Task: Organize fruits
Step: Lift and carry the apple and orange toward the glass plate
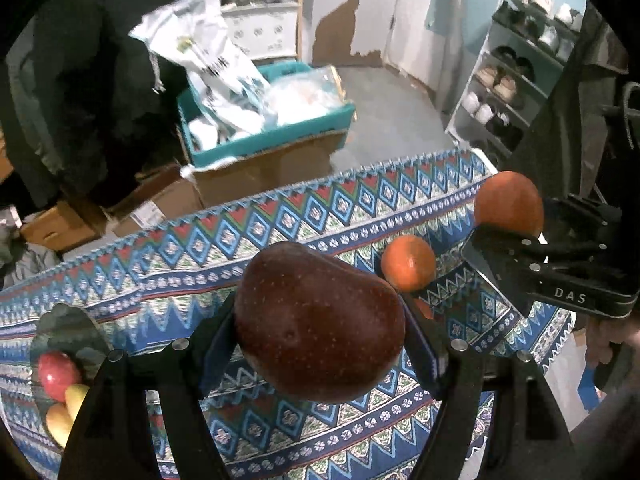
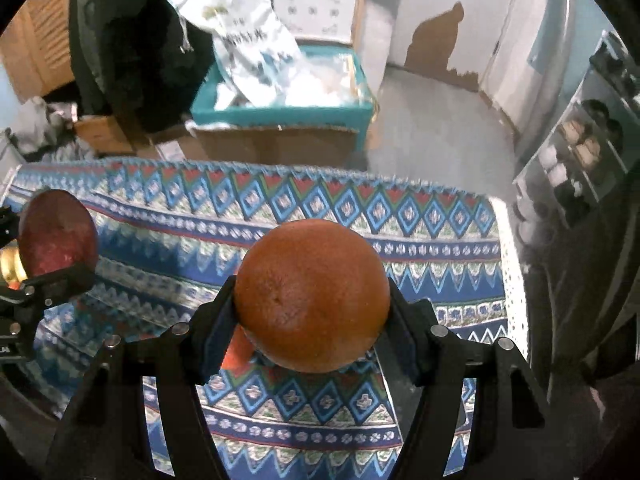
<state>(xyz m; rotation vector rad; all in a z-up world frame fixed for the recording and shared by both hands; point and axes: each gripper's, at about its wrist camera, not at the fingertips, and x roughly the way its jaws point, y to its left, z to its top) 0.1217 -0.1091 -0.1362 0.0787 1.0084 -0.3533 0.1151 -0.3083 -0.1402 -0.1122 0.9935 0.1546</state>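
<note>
Fruit fills both tools. My left tool (image 1: 320, 344) is clamped on a dark red apple (image 1: 320, 320), held above the patterned cloth (image 1: 160, 280) covering the worktop. My right tool (image 2: 312, 320) grips a large orange (image 2: 312, 294), also raised over the cloth. 1 smaller orange (image 1: 408, 262) sits on the cloth between them. A grey plate (image 1: 76, 332) at my far left holds a red apple (image 1: 58, 374) and yellow fruit (image 1: 66, 412).
</note>
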